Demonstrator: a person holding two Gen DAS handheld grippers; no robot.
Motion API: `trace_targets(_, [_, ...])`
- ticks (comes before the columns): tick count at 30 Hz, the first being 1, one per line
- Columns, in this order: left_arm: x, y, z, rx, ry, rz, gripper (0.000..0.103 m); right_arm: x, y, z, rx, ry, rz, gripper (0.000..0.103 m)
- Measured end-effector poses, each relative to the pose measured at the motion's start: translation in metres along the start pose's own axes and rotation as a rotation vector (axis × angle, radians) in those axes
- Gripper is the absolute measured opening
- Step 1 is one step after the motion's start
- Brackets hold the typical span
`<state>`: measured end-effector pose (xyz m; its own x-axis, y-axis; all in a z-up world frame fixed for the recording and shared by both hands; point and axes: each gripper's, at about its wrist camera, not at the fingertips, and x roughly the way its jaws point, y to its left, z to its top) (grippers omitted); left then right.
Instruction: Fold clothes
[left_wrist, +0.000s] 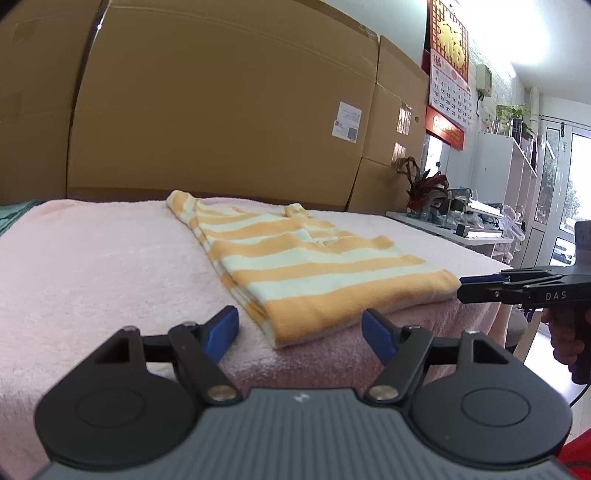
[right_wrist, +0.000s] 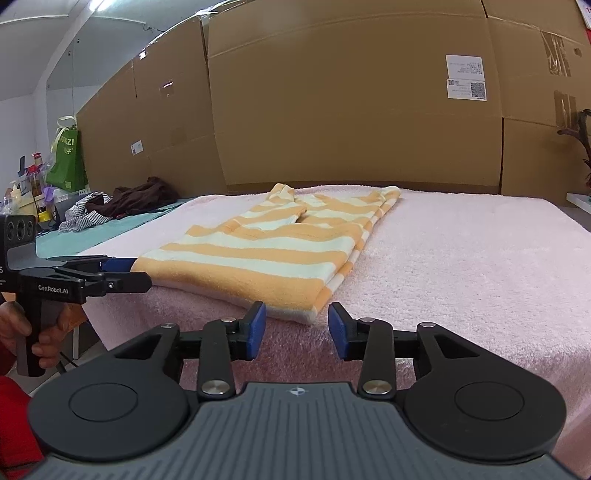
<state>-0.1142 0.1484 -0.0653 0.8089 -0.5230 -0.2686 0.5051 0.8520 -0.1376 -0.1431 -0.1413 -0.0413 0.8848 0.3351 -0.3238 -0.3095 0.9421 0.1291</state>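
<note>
Behind the bed stand cardboard boxes, their tops cut off. On the pink blanket a folded orange-striped garment lies near the front edge, its underside hidden. Left gripper and right gripper hover before it, jaws apart, clasping nothing

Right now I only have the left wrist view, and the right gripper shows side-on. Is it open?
Observer: Yes. In the right wrist view the right gripper is open, with nothing between its pads.
Operator: Where is the shirt corner?
Observer: The striped shirt has its near corner just beyond that gap, not pinched.
Operator: Is there anything off to the left?
Observer: A heap of clothes, dark and striped, lies on a teal cloth beside the pink towel.
</note>
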Motion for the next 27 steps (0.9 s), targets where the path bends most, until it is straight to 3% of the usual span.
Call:
trace_targets(7, [0.001,-0.025,-0.015,0.223,-0.028,0.069,0.072,0.007,0.005,-0.013,-0.055,-0.069,-0.004,0.04])
trace_targets(9, [0.002,-0.026,-0.016,0.237,-0.038,0.073,0.064,0.006,0.006,-0.015,-0.071,-0.081,-0.005,0.038])
trace_targets(10, [0.003,-0.026,-0.015,0.234,-0.04,0.068,0.061,0.005,0.006,-0.015,-0.079,-0.087,-0.005,0.024])
trace_targets(11, [0.003,-0.025,-0.013,0.222,-0.042,0.057,0.053,0.005,0.005,-0.014,-0.074,-0.084,0.006,0.017])
trace_targets(14, [0.0,-0.021,-0.007,0.176,-0.062,0.042,0.024,0.003,0.0,-0.007,-0.032,-0.093,0.026,0.015])
trace_targets(19, [-0.008,-0.007,0.004,0.044,-0.093,0.002,0.021,-0.003,-0.002,0.001,-0.001,-0.111,0.059,0.014])
trace_targets(27, [-0.035,-0.007,0.034,-0.008,-0.222,-0.078,0.017,-0.016,-0.012,0.024,0.108,-0.185,0.147,0.013])
